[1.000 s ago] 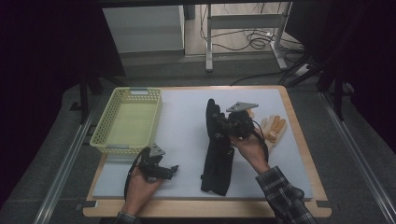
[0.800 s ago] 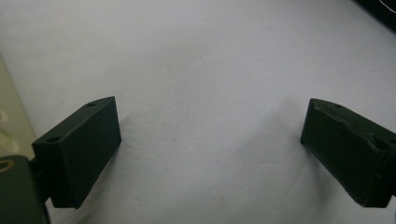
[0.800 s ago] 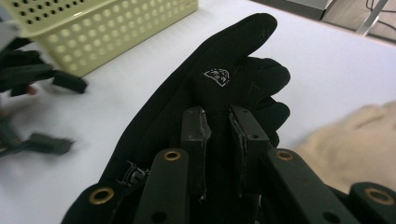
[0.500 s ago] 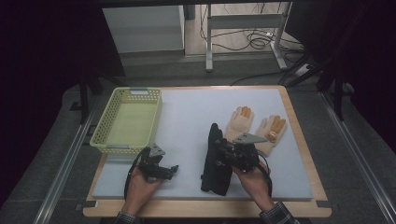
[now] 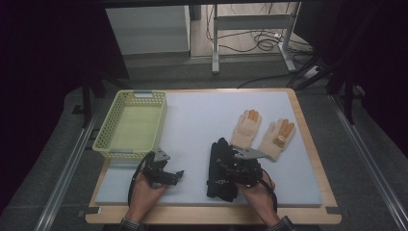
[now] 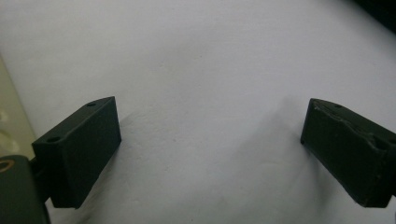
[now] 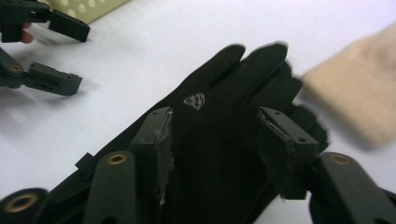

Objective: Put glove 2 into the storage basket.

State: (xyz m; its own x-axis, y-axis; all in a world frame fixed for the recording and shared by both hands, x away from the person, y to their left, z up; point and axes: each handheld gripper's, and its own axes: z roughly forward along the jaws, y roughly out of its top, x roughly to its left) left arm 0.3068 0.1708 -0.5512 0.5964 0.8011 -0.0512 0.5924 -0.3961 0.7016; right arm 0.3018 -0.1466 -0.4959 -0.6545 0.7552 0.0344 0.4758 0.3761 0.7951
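Black gloves [image 5: 222,169] lie stacked on the tabletop [image 5: 202,120] at 6 o'clock. Right hand-held gripper [image 7: 219,140] has just been opening, jaws straddling them without pinching, likely a release. Left hand-held gripper [image 6: 210,154], at 7 o'clock, is spread wide and empty, waiting.

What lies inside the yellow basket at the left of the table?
Nothing shows inside the yellow basket: its floor looks bare. The strip just behind its near wall is hidden from the high view.
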